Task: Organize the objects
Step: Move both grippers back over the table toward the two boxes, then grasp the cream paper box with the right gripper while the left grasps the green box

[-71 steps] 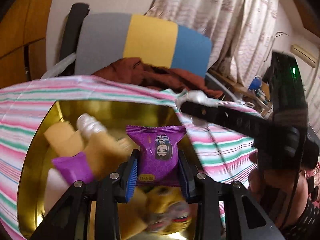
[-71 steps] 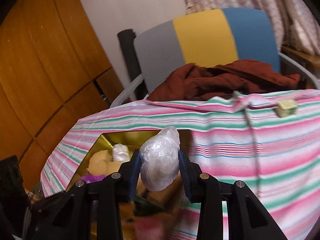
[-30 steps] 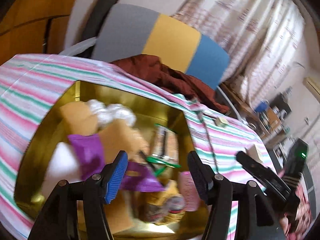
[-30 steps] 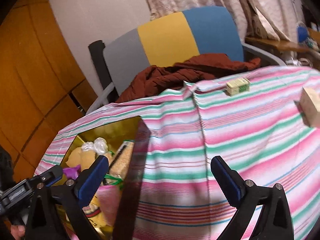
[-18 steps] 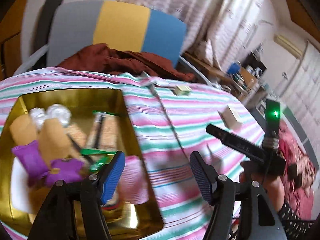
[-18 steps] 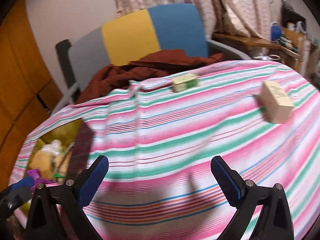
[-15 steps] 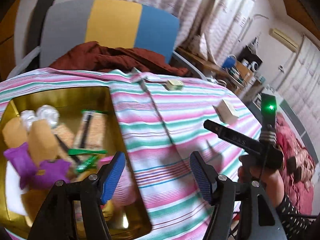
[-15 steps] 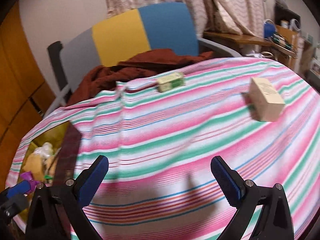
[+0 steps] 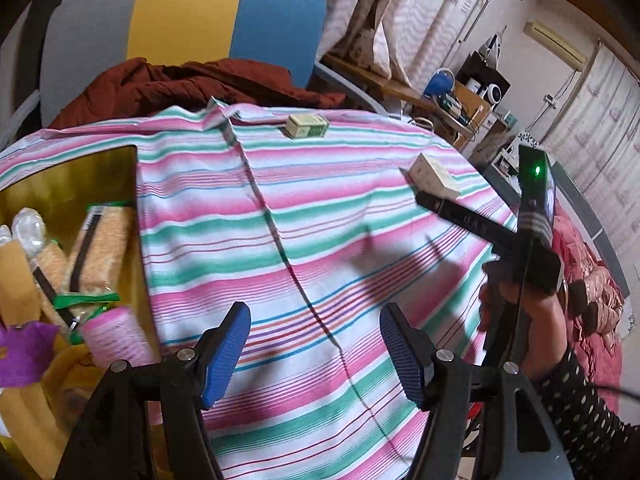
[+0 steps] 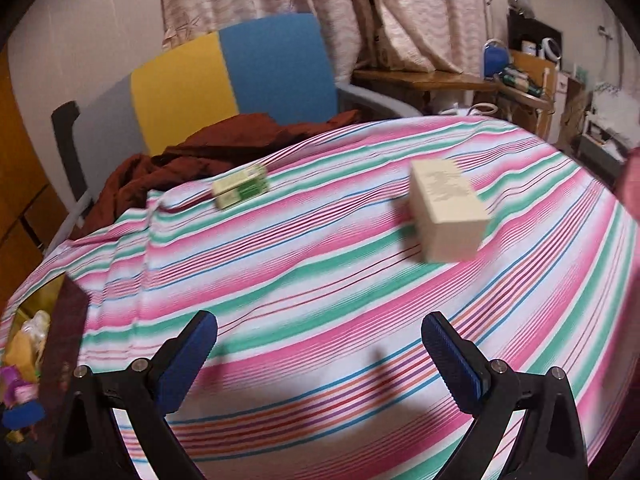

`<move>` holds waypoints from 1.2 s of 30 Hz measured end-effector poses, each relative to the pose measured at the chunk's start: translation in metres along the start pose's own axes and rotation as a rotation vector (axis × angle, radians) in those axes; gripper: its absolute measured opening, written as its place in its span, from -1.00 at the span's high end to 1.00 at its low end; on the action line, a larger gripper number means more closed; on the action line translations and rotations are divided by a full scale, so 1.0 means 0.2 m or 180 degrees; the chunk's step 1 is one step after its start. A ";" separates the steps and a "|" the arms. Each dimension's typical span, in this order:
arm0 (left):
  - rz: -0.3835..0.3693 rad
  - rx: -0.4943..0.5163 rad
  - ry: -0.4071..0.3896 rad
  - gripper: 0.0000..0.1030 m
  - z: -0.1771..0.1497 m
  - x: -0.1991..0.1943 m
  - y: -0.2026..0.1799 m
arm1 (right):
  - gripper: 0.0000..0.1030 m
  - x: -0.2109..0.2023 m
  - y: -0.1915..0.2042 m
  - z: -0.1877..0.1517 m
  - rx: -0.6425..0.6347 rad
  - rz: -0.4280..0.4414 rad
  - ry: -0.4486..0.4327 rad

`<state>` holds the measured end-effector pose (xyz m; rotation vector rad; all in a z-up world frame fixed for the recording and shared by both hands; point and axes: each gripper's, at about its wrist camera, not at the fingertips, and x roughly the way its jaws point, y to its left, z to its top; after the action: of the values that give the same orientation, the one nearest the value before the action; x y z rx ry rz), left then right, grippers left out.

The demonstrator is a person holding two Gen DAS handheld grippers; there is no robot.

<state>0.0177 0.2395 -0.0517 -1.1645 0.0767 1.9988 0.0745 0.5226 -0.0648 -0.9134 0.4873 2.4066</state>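
Both the left tool (image 9: 314, 336) and right tool (image 10: 319, 346) hang wide open and empty over the striped desk (image 9: 320, 240), with the cream box (image 10: 446, 214) near its right edge, the small green box (image 10: 241, 186) (blurry, probably cardboard) at the far edge, and the gold tin (image 9: 72, 184) of snacks at the left edge.

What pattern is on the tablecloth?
The tablecloth has pink, green and white horizontal stripes with thin blue and red lines; clearest in the right wrist view.
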 end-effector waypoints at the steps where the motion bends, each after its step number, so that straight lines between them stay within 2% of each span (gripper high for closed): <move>1: -0.0004 0.0000 0.0021 -0.32 0.00 0.01 -0.01 | -1.00 0.00 -0.02 0.01 0.0017 -0.0023 -0.0023; 7: 0.0003 0.0052 0.0122 -0.32 0.00 0.06 -0.04 | -1.00 0.06 -0.20 0.12 0.0189 -0.0199 -0.0188; 14: 0.0041 0.0140 0.0191 -0.32 0.03 0.11 -0.07 | -0.98 0.19 -0.36 0.22 0.0383 -0.0282 -0.0273; 20: 0.0101 0.0219 0.0253 -0.32 0.12 0.17 -0.08 | -0.59 0.37 -0.39 0.29 0.0231 -0.0338 -0.0184; 22: 0.0146 0.0250 0.0280 -0.32 0.16 0.19 -0.08 | -0.37 0.43 -0.41 0.29 0.0302 -0.0277 -0.0078; 26: 0.0197 0.0339 0.0308 -0.32 0.26 0.27 -0.09 | -0.12 0.48 -0.44 0.29 0.0418 -0.0210 -0.0022; 30: 0.0289 0.0499 0.0294 -0.32 0.41 0.41 -0.11 | -0.06 0.47 -0.43 0.26 0.0409 -0.0183 -0.0051; 34: 0.0273 0.0626 0.0311 -0.32 0.60 0.59 -0.11 | -0.02 0.46 -0.45 0.24 0.0437 -0.0184 -0.0073; 36: 0.0373 0.0784 0.0306 -0.32 0.71 0.69 -0.12 | -0.02 0.46 -0.45 0.24 0.0456 -0.0190 -0.0093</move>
<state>-0.1007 0.3998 -0.0666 -1.1166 0.4366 1.9678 0.0437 0.6499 -0.1067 -0.8179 0.6042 2.2955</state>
